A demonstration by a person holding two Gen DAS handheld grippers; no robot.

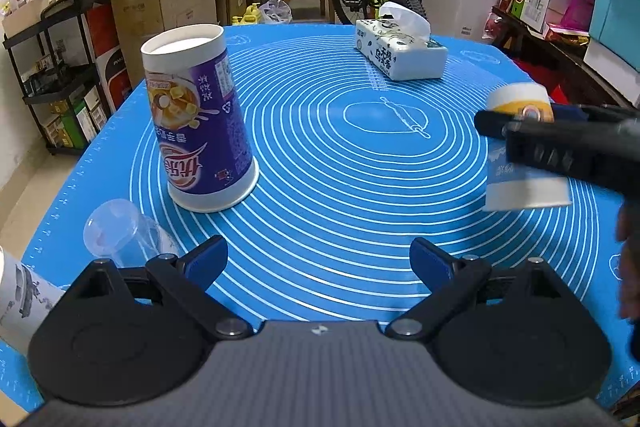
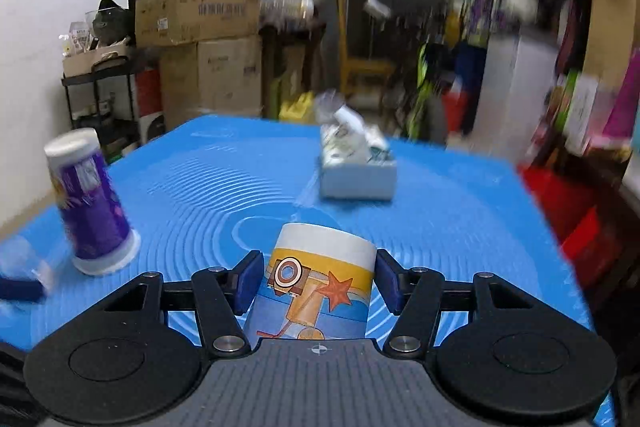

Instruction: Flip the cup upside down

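The right gripper (image 2: 318, 283) has its two blue-padded fingers (image 2: 249, 281) set on either side of a paper cup (image 2: 316, 287) printed with a camera, a starfish and yellow and blue bands; the cup stands base-up between them, and both pads look pressed to its sides. Below lies a blue silicone mat (image 2: 224, 187) ringed with white circles. On the left of the mat stands a tall purple cup (image 2: 94, 203), also inverted, its wide rim down. Farther back, right of centre, sits a white tissue box (image 2: 356, 167). The background is blurred; stacked cardboard boxes (image 2: 200, 27) line the left wall.
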